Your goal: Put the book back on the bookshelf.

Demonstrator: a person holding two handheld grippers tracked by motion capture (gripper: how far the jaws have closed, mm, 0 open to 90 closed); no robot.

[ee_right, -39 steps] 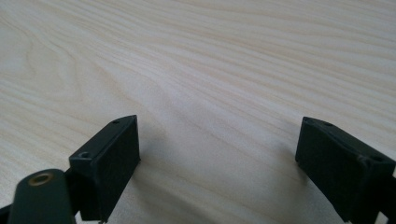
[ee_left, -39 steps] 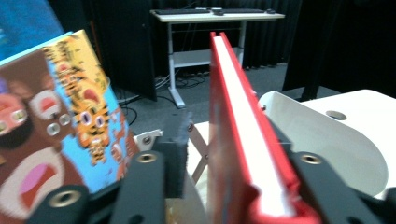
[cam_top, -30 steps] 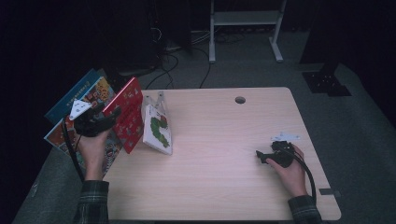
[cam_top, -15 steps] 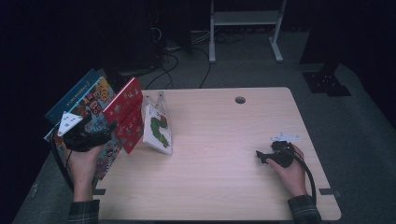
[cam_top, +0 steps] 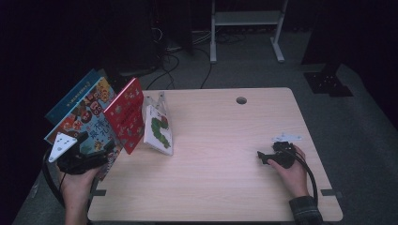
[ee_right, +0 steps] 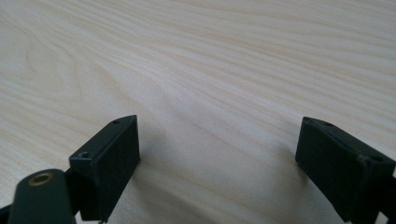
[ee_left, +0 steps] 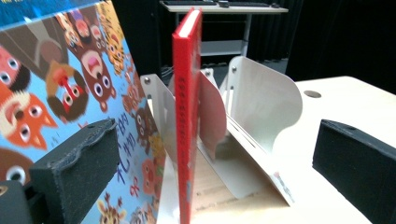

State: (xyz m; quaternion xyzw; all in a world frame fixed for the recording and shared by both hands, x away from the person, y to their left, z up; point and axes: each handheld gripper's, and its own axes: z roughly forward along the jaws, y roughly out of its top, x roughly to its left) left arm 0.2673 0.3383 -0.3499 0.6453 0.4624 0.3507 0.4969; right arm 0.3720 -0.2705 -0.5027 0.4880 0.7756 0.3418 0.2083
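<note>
Left-side first: the left hand-held gripper (cam_top: pixel 109 149) sits off the left edge of the pale wood-grain surface (cam_top: pixel 225 154), jaws spread wide after just having been opening, nothing pressed between the pads. In its own view the thin red hardcover book (ee_left: pixel 187 121) stands in line between the two jaws but farther out, and neither pad touches it.

Book count in the high view: four. The red book (cam_top: pixel 126 115); a large blue picture book with cartoon animals (cam_top: pixel 87 117) just to its left; a plain dark-blue book (cam_top: pixel 70 96) behind that one; a small white book with a green caterpillar on its cover (cam_top: pixel 157 129) to the right.

All lean in a white metal book rack with curved dividers (ee_left: pixel 261 100) at the surface's far-left corner. Three dividers can be counted in the left gripper view.

Red book: on its lower edge, long axis running up and tilted, top leaning away to the left in the high view; spine edge faces the left hand-held gripper.

Right hand-held gripper (cam_top: pixel 261 157): resting on the surface near its right edge, well apart from the rack, pointing left, jaws wide apart and empty over bare wood.
</note>
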